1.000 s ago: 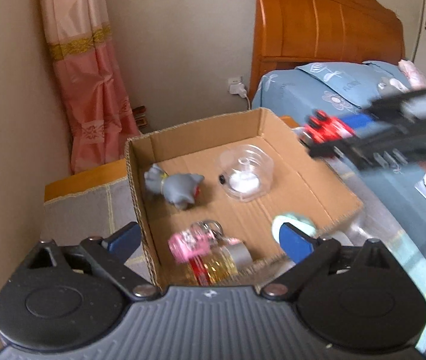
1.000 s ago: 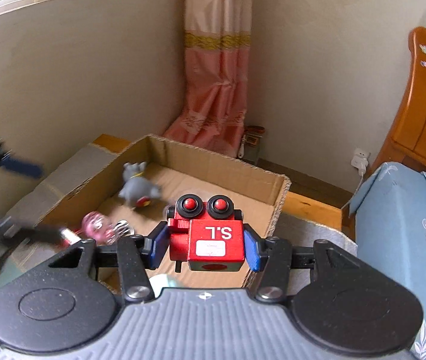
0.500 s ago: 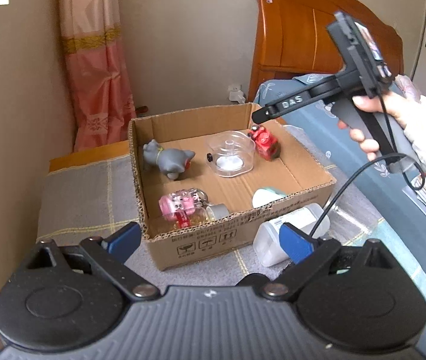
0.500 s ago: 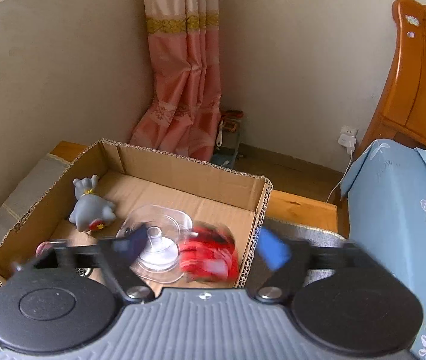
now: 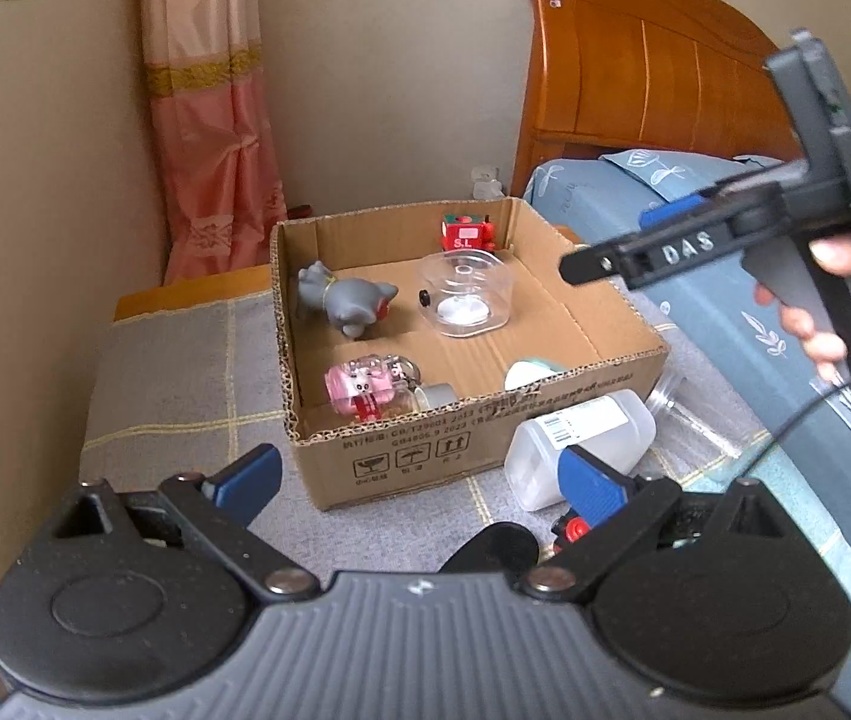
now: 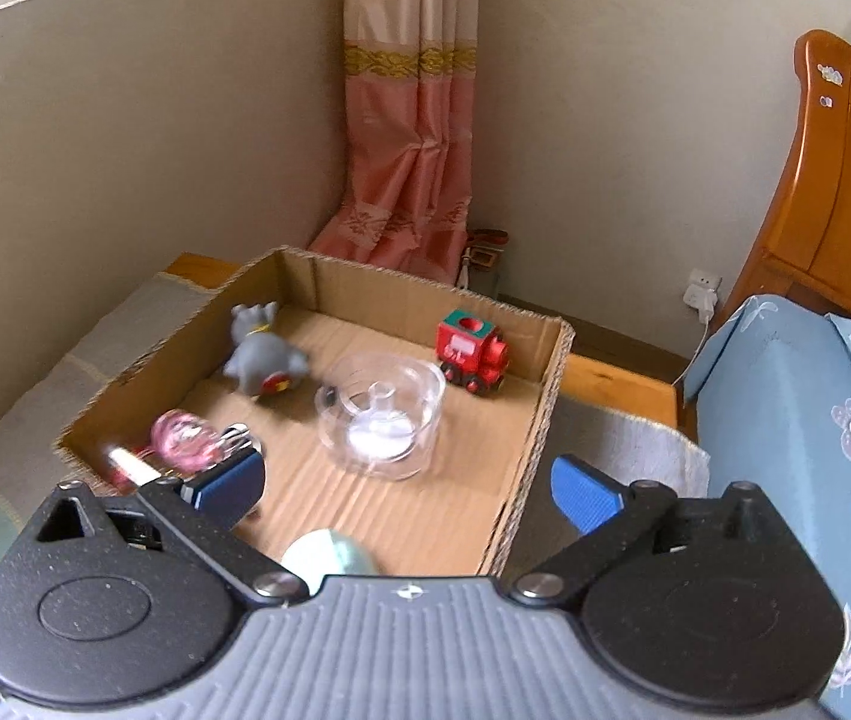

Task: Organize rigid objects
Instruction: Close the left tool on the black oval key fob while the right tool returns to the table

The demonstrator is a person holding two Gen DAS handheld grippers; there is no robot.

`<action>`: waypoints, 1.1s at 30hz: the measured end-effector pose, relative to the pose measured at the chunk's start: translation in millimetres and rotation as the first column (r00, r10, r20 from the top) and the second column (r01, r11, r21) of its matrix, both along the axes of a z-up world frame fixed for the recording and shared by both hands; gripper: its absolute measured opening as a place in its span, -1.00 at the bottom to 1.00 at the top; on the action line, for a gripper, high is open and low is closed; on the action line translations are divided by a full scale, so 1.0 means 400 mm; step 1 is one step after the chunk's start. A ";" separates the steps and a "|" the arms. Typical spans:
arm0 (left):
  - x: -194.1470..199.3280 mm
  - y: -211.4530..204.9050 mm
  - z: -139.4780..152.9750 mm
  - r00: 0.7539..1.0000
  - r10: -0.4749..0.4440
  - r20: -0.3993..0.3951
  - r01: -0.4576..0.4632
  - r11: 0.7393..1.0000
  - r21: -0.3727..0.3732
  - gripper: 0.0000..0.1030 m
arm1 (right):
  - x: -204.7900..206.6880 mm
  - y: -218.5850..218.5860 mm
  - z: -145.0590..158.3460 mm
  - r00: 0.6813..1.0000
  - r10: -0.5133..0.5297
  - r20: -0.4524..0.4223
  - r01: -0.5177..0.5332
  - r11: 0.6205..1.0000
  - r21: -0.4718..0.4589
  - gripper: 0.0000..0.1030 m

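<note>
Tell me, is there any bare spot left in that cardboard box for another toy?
Yes: bare floor between the clear cup and the box's right wall. It is crowded around the grey cat, pink keychain and red train.
</note>
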State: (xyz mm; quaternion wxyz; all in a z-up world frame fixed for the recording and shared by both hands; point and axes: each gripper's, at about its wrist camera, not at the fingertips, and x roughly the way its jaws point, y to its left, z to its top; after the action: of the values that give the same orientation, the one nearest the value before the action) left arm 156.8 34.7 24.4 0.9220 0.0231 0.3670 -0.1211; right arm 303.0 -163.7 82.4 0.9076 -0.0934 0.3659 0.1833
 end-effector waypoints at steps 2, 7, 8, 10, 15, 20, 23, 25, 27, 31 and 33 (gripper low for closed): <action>-0.006 -0.001 0.002 1.000 0.002 0.006 -0.002 1.000 0.006 0.91 | -0.033 0.003 0.003 1.000 0.003 0.001 -0.003 1.000 0.012 1.00; -0.019 -0.005 -0.010 1.000 0.008 0.006 -0.008 0.999 0.035 0.91 | -0.125 0.015 0.002 1.000 0.003 0.017 -0.003 1.000 0.012 1.00; -0.021 -0.004 -0.016 1.000 0.008 0.002 -0.008 0.999 0.042 0.91 | -0.143 0.018 -0.003 1.000 -0.005 0.019 0.005 1.000 0.012 1.00; -0.027 -0.005 -0.030 1.000 0.008 -0.006 -0.008 0.998 0.057 0.91 | -0.187 0.022 -0.024 1.000 -0.023 0.021 0.023 1.000 0.010 1.00; -0.042 -0.001 -0.069 1.000 0.012 -0.011 -0.010 0.996 0.093 0.91 | -0.269 0.039 -0.108 0.996 -0.087 -0.007 0.087 0.996 0.001 1.00; -0.047 0.003 -0.103 0.999 0.008 -0.037 -0.005 0.995 0.097 0.91 | -0.303 0.062 -0.207 0.984 -0.152 -0.090 0.156 0.987 0.042 1.00; -0.047 0.001 -0.126 0.998 -0.009 -0.057 0.014 0.995 0.095 0.91 | -0.304 0.077 -0.251 0.973 -0.202 -0.112 0.207 0.978 0.038 1.00; -0.046 -0.002 -0.142 0.997 -0.022 -0.075 0.029 0.995 0.093 0.91 | -0.303 0.076 -0.268 0.968 -0.221 -0.117 0.227 0.973 0.046 1.00; -0.042 -0.008 -0.160 0.995 -0.030 -0.094 0.039 0.994 0.097 0.91 | -0.304 0.065 -0.278 0.960 -0.252 -0.122 0.260 0.964 0.055 1.00; -0.031 -0.017 -0.194 0.991 -0.044 -0.127 0.057 0.993 0.105 0.91 | -0.318 0.033 -0.299 0.944 -0.307 -0.123 0.316 0.947 0.057 1.00; -0.025 -0.020 -0.210 0.989 -0.043 -0.138 0.058 0.992 0.109 0.91 | -0.337 0.018 -0.305 0.939 -0.329 -0.100 0.335 0.941 0.051 1.00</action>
State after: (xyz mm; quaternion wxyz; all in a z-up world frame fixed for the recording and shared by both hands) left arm 146.8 26.8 -59.5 0.8887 0.0763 0.4345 -0.1248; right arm 168.4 -156.5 -39.8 0.9107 0.0084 0.4107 0.0438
